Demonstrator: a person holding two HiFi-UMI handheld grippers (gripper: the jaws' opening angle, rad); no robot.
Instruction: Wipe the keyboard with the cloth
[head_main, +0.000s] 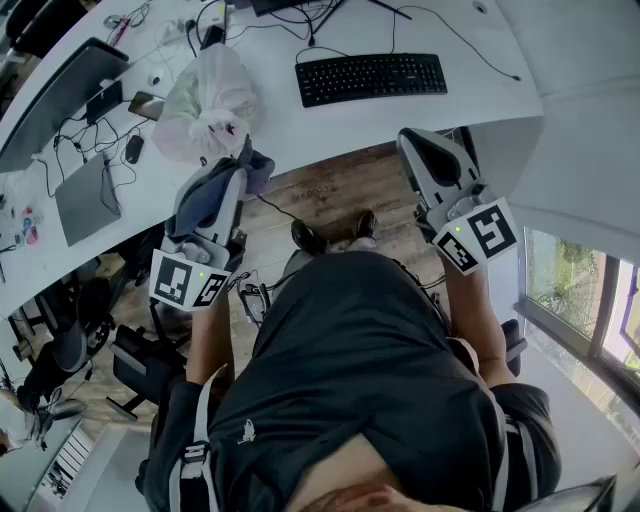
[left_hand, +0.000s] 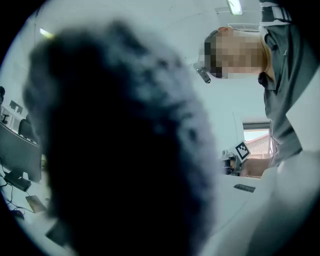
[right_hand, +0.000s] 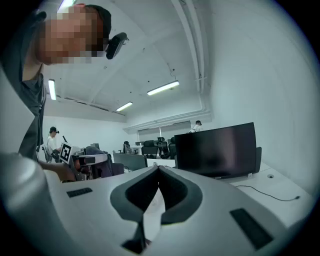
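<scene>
One keyboard, one cloth, two grippers.
The flat black plastic keyboard (head_main: 370, 77) lies at 12 o'clock on the smooth white desk (head_main: 320, 125). At 9 o'clock, the left gripper (head_main: 230, 185) clamps the fuzzy dark blue-grey cloth (head_main: 208, 197). At 2 o'clock, the right gripper (head_main: 412, 140) has its jaws together, empty.

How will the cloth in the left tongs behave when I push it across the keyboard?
Probably floppy: the cloth drapes in loose folds around the left tongs, so it may bunch instead of sliding flat. Its fuzzy look in the left gripper view suggests it will catch on the keys of the keyboard rather than slip.
</scene>
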